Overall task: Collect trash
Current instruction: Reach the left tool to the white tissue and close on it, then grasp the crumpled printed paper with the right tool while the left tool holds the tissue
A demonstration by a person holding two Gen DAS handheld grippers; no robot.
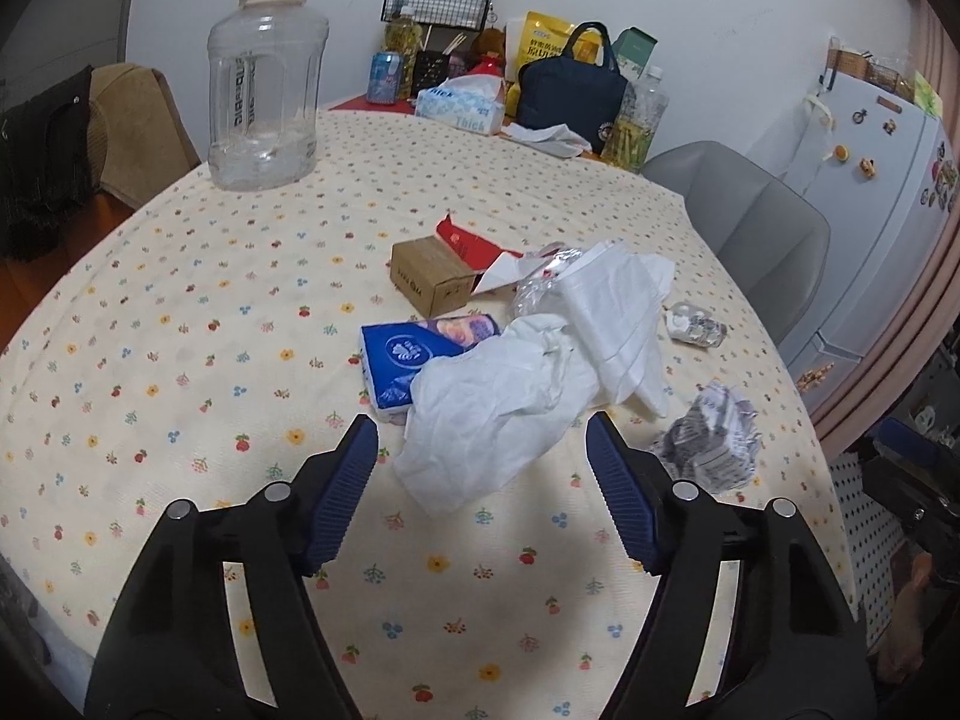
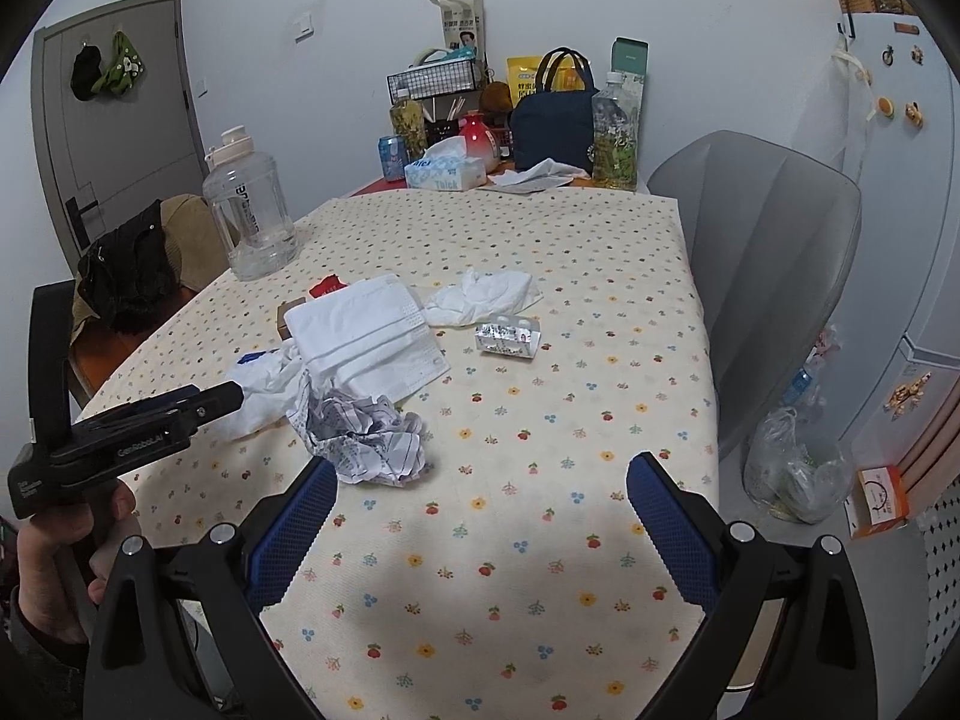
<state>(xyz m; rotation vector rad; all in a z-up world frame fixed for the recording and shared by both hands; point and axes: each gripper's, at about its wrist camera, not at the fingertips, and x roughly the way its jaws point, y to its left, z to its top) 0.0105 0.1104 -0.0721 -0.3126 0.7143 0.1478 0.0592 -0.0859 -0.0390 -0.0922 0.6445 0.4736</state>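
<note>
Both my grippers are hanging over the flowery tablecloth [image 1: 180, 312] with nothing in them: left gripper [image 1: 482, 441] spread wide, right gripper [image 2: 478, 480] spread wide too. The trash sits mid-table. From the left cam the nearest bit is a crumpled tissue [image 1: 480, 414], its near end just ahead of my left fingertips, draped over a blue tissue pack [image 1: 414, 354]. A white mask [image 1: 624, 318] lies over the tissue, a cardboard box [image 1: 429, 276] and a red wrapper [image 1: 465, 243] sit behind it, a blister pack [image 1: 696, 327] is off to the right, and a balled paper [image 1: 714, 438] lies just beside my right-hand pad. The right cam mostly hides the box and the pack behind the mask [image 2: 366, 330], but it shows stuff the left one doesn't: a second tissue [image 2: 480, 297] past the blister pack [image 2: 507, 339], a plastic bag [image 2: 792, 468] on the floor by the grey chair [image 2: 780, 276], and my left gripper [image 2: 228, 399] from the side, poking in at the tissue's edge. The balled paper [image 2: 366, 438] is just ahead of my right gripper's left pad. A big water jug [image 1: 264, 78] stands well off at the far left.
</note>
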